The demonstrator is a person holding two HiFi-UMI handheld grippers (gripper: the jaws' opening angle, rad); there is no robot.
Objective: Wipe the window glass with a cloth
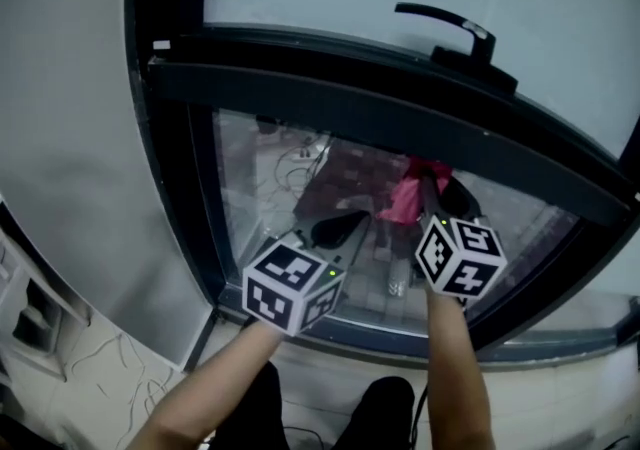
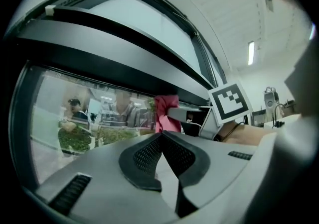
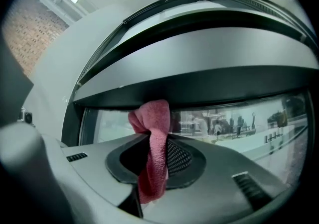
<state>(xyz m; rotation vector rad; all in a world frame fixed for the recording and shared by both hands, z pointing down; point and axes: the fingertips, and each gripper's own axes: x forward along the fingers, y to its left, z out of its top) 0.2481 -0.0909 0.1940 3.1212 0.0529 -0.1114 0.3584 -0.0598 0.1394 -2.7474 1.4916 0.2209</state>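
Head view first: dark-framed window (image 1: 170,138) with a handle (image 1: 452,30) up on the top sash and a lower pane of glass (image 1: 265,173) under the crossbar (image 1: 350,103). The right gripper (image 1: 430,188) has the pink cloth (image 1: 403,202) up against that lower glass, just below the crossbar. The left gripper (image 1: 343,227) sits lower left, close to the pane.

Left gripper view: its jaws are pressed together with nothing between them, so the left gripper (image 2: 162,136) is empty. The cloth (image 2: 166,112) shows beyond the tips, beside the glass (image 2: 65,113).

Right gripper view: the right gripper (image 3: 152,143) is clamped on the cloth (image 3: 151,118). One bunched end sticks out at the crossbar (image 3: 209,86) and a tail hangs down between the jaws.
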